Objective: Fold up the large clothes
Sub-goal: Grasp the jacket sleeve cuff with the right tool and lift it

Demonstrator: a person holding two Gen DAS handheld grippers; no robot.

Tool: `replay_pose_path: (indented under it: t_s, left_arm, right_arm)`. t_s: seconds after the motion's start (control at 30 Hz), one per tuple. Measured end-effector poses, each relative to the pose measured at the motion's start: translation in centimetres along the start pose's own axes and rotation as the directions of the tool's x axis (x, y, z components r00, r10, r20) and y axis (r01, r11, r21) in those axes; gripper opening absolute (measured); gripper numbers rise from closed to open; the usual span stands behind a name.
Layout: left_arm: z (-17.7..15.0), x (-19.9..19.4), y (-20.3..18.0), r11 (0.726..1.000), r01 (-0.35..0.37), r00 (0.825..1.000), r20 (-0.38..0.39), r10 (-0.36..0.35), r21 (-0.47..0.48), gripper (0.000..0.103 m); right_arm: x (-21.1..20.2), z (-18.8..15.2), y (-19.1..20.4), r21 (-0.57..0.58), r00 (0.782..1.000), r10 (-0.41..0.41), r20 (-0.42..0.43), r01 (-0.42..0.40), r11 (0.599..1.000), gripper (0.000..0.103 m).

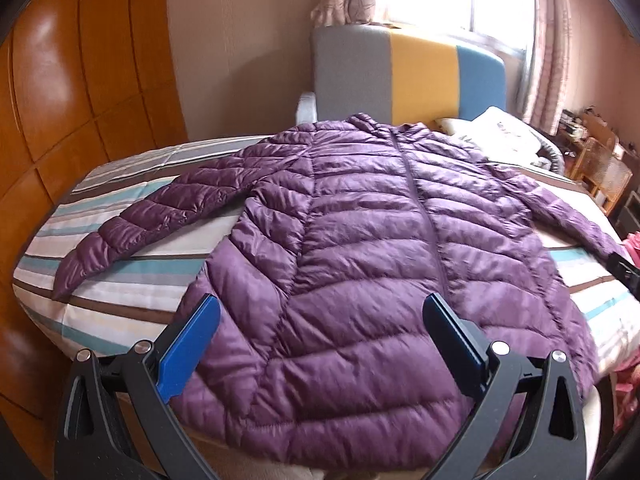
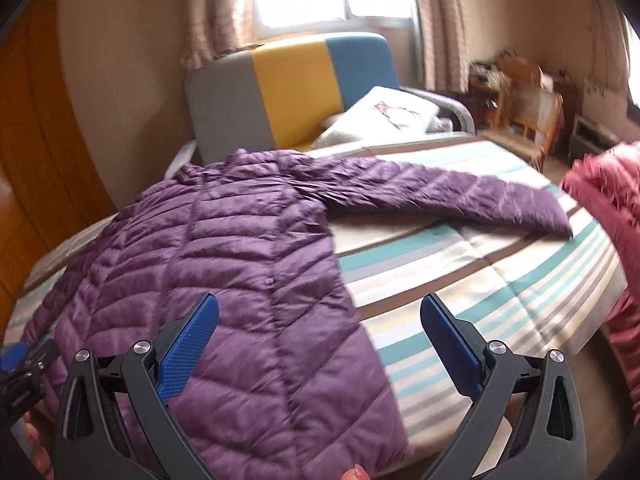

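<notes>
One purple quilted down jacket lies spread face-up across the middle of the striped bed, both sleeves out to the sides, while the left gripper and the right gripper hover above its hem at the bottom of each frame, jaws spread wide and holding nothing. The folding looks unstarted, so a sensible first move is to pinch one sleeve cuff shallowly and carry it across the chest without dragging the slippery body. Counted: one jacket, two sleeves, two grippers, one white pillow upper centre, and one pink garment at the right edge.
</notes>
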State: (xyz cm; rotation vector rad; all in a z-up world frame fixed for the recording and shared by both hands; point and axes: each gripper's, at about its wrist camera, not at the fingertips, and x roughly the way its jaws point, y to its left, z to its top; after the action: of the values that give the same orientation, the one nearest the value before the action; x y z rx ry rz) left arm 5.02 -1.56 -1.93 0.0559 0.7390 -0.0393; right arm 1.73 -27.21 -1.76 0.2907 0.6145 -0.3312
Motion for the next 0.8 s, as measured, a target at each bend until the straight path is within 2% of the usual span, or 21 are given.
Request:
replay_pose_path:
  t_s: [0.03, 0.17, 0.27, 0.4, 0.47, 0.53, 0.57, 0.67, 0.7, 0.73, 0.8]
  left_arm:
    - [0.2, 0.8, 0.0, 1.0, -0.012, 1.0, -0.007, 0.012, 0.005, 0.101]
    - [1.4, 4.2, 0.7, 0.999, -0.048, 0.998, -0.048, 0.048, 0.002, 0.101]
    - [2.6, 6.8, 1.6, 0.998, -0.057, 0.997, -0.058, 0.056, -0.002, 0.101]
    - [3.9, 9.7, 2.5, 0.996, -0.092, 0.992, -0.084, 0.091, -0.007, 0.101]
    - [4.4, 10.8, 2.9, 0.993, -0.121, 0.99, -0.072, 0.121, 0.003, 0.101]
    - [4.7, 11.7, 3.1, 0.985, -0.17, 0.983, -0.066, 0.171, 0.019, 0.101]
    - [4.9, 12.3, 3.2, 0.985, -0.174, 0.982, -0.074, 0.175, 0.023, 0.101]
    - [5.1, 13.7, 3.7, 0.988, -0.157, 0.981, -0.111, 0.157, 0.015, 0.101]
    - [5.2, 14.1, 4.0, 0.988, -0.157, 0.98, -0.122, 0.157, 0.006, 0.101]
    - [5.2, 14.4, 4.4, 0.986, -0.167, 0.978, -0.125, 0.164, -0.011, 0.101]
    - [4.8, 15.0, 5.2, 0.985, -0.168, 0.978, -0.135, 0.16, -0.049, 0.101]
  right_arm:
    - [0.9, 0.2, -1.0, 0.025, 1.0, -0.004, 0.0, 0.004, 1.0, 0.1]
    - [4.8, 1.4, -4.5, 0.048, 0.989, -0.125, -0.079, 0.129, 0.99, 0.1]
    - [6.7, 2.8, -7.9, 0.13, 0.986, -0.144, -0.084, 0.154, 0.979, 0.1]
    - [9.9, 4.5, -12.7, 0.242, 0.974, -0.179, -0.14, 0.209, 0.948, 0.1]
    - [11.3, 5.1, -16.0, 0.331, 0.964, -0.213, -0.162, 0.256, 0.908, 0.098]
    - [12.1, 5.5, -18.2, 0.384, 0.958, -0.229, -0.171, 0.279, 0.88, 0.088]
    - [12.6, 5.7, -19.4, 0.418, 0.955, -0.235, -0.179, 0.29, 0.861, 0.084]
    - [13.6, 5.6, -22.5, 0.51, 0.949, -0.245, -0.2, 0.314, 0.801, 0.083]
    - [13.9, 5.5, -23.4, 0.541, 0.948, -0.245, -0.202, 0.316, 0.779, 0.079]
    - [13.8, 5.6, -24.3, 0.582, 0.954, -0.244, -0.173, 0.299, 0.756, 0.078]
    - [13.8, 6.0, -25.0, 0.609, 0.954, -0.256, -0.154, 0.296, 0.736, 0.077]
